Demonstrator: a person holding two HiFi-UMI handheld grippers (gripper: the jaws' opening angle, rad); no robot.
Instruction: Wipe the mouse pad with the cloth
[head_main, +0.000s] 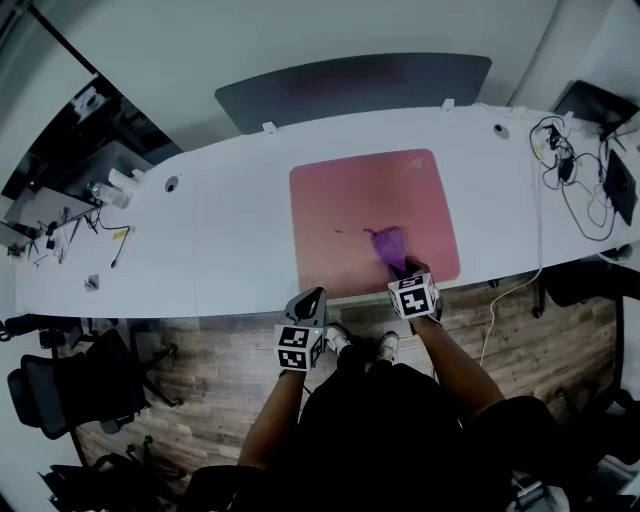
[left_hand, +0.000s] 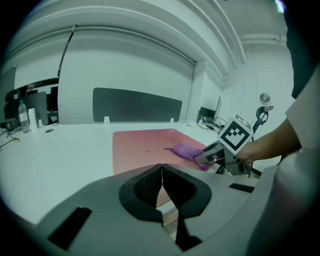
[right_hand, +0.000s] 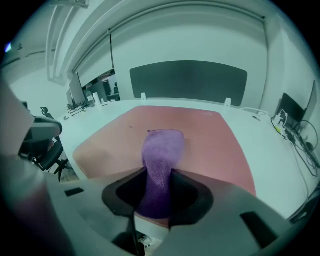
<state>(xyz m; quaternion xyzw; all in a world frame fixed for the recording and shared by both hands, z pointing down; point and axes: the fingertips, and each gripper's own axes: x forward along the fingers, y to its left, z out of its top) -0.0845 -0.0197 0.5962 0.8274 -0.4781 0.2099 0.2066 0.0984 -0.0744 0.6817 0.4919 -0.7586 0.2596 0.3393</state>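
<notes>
A pink mouse pad (head_main: 370, 215) lies on the white table, also seen in the left gripper view as the mouse pad (left_hand: 140, 147) and in the right gripper view as the mouse pad (right_hand: 200, 135). A purple cloth (head_main: 388, 245) rests on its near right part. My right gripper (head_main: 408, 270) is shut on the cloth (right_hand: 160, 165), which trails forward onto the pad. My left gripper (head_main: 310, 300) hangs at the table's front edge, left of the right one, with its jaws shut and nothing between them (left_hand: 162, 182). From the left gripper view the cloth (left_hand: 186, 149) and right gripper (left_hand: 207, 156) show.
A dark divider panel (head_main: 350, 85) stands behind the white table (head_main: 230, 240). Cables (head_main: 570, 170) and a laptop (head_main: 620, 185) sit at the far right. Bottles and small items (head_main: 105, 190) lie at the left end. An office chair (head_main: 60, 390) stands on the wood floor.
</notes>
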